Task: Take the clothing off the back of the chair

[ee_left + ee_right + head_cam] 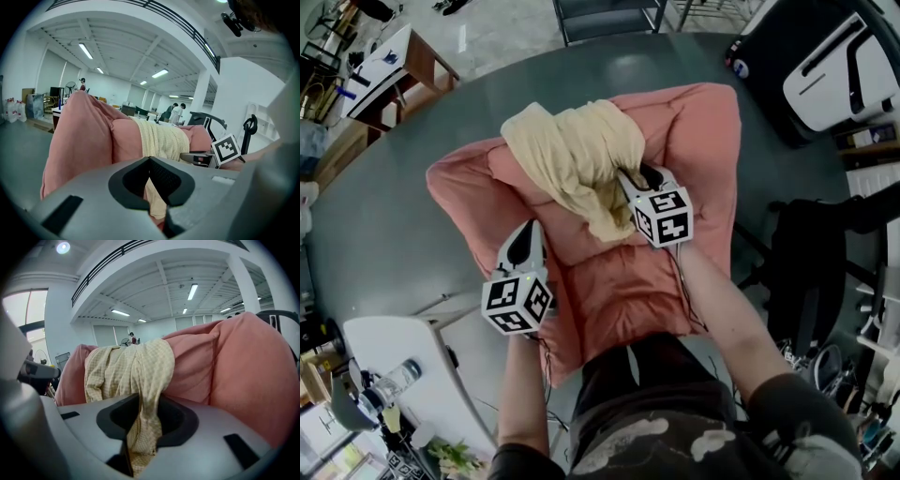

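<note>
A cream-yellow garment [572,150] [161,138] [126,366] lies draped over the back of a padded pink chair [694,159] [84,136] [243,362], one end hanging down the front. My right gripper [633,176] [143,427] is shut on that hanging end, and the cloth runs down between its jaws. My left gripper [528,234] [152,187] rests lower left on the pink cushion, beside the garment. Its jaws stand slightly apart, and cream cloth and pink padding show through the gap. The right gripper's marker cube [227,147] shows in the left gripper view.
A white table [422,394] carrying a bottle [394,380] stands at the lower left. A black and white machine [834,66] is at the upper right, a black chair [806,272] at the right, a wooden desk [403,66] at the upper left. Grey floor [384,234] surrounds the pink chair.
</note>
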